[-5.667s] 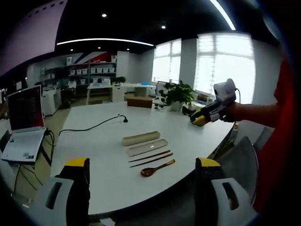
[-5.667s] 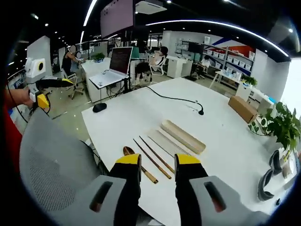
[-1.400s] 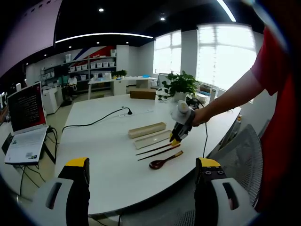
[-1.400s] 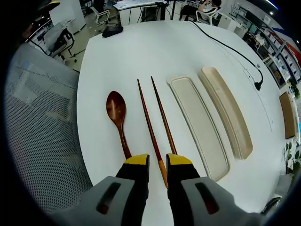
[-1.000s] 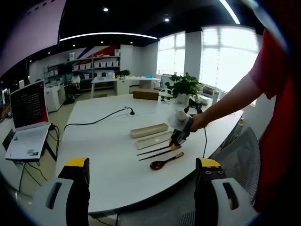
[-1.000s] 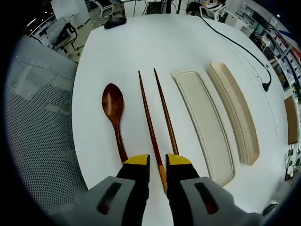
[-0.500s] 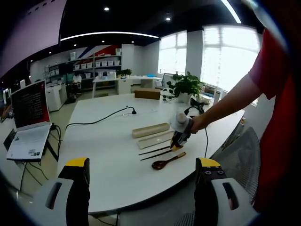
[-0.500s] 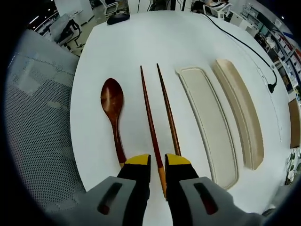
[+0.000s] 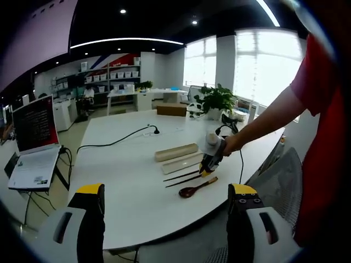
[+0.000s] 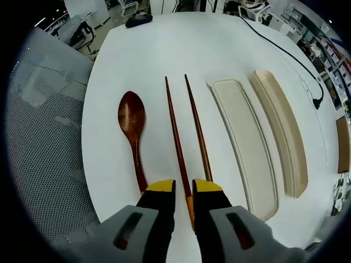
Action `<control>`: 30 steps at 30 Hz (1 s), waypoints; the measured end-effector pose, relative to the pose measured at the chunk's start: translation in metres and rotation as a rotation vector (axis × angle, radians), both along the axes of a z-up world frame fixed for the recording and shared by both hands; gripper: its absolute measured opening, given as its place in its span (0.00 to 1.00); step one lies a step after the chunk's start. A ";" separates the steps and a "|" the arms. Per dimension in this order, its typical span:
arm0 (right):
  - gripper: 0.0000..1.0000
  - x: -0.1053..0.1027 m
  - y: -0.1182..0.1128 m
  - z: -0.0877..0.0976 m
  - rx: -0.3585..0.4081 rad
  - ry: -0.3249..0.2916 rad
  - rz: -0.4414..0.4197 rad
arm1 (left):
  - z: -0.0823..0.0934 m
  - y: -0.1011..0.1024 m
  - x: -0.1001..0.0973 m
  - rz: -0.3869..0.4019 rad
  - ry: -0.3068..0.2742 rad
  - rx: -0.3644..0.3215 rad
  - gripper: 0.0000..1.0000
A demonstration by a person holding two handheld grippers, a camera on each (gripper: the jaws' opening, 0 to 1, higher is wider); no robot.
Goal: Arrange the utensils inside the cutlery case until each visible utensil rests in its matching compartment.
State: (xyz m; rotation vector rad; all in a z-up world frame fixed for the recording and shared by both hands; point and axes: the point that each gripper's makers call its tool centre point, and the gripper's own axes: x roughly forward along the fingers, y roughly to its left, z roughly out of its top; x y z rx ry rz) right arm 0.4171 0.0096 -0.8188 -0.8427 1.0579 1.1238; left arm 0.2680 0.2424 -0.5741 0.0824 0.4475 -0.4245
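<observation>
On the white table [image 10: 148, 49] a dark wooden spoon [image 10: 133, 129] lies left of two chopsticks [image 10: 176, 137]. Right of them lie a flat beige case tray [image 10: 244, 145] and a deeper beige case half [image 10: 281, 134], both empty. My right gripper [image 10: 184, 189] is down at the near end of the left chopstick, jaws closed to a narrow gap around it; the chopstick still lies flat. In the left gripper view, the right gripper [image 9: 209, 160] is in a person's hand over the spoon [image 9: 196, 188], chopsticks [image 9: 182, 178] and case [image 9: 175, 152]. My left gripper [image 9: 165, 189] hangs open, well back from them.
A grey mesh chair [image 10: 41, 142] stands by the table edge beside the spoon. A black cable [image 9: 117, 142] runs across the far table. A laptop [image 9: 34, 143] is at left; a potted plant [image 9: 217, 101] and a cardboard box [image 9: 171, 109] sit at the far end.
My right gripper came in from the side, dropped to the near ends of the chopsticks, and its jaws narrowed around the left one. The left gripper has hardly moved.
</observation>
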 end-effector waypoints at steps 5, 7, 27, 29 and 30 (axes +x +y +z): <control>0.09 0.004 -0.004 -0.004 -0.010 0.001 -0.004 | -0.001 0.001 -0.002 -0.001 0.002 0.001 0.95; 0.10 0.005 -0.006 -0.007 -0.020 -0.006 0.005 | -0.001 0.003 -0.002 0.002 0.002 0.001 0.95; 0.06 0.006 -0.002 -0.009 -0.055 0.012 0.055 | -0.002 0.002 -0.008 0.017 0.009 0.003 0.95; 0.03 0.006 -0.001 -0.010 -0.057 0.004 0.091 | -0.002 0.002 -0.009 0.022 0.007 0.001 0.95; 0.02 0.005 -0.001 -0.010 -0.062 0.005 0.087 | -0.002 0.002 -0.009 0.024 0.007 0.001 0.94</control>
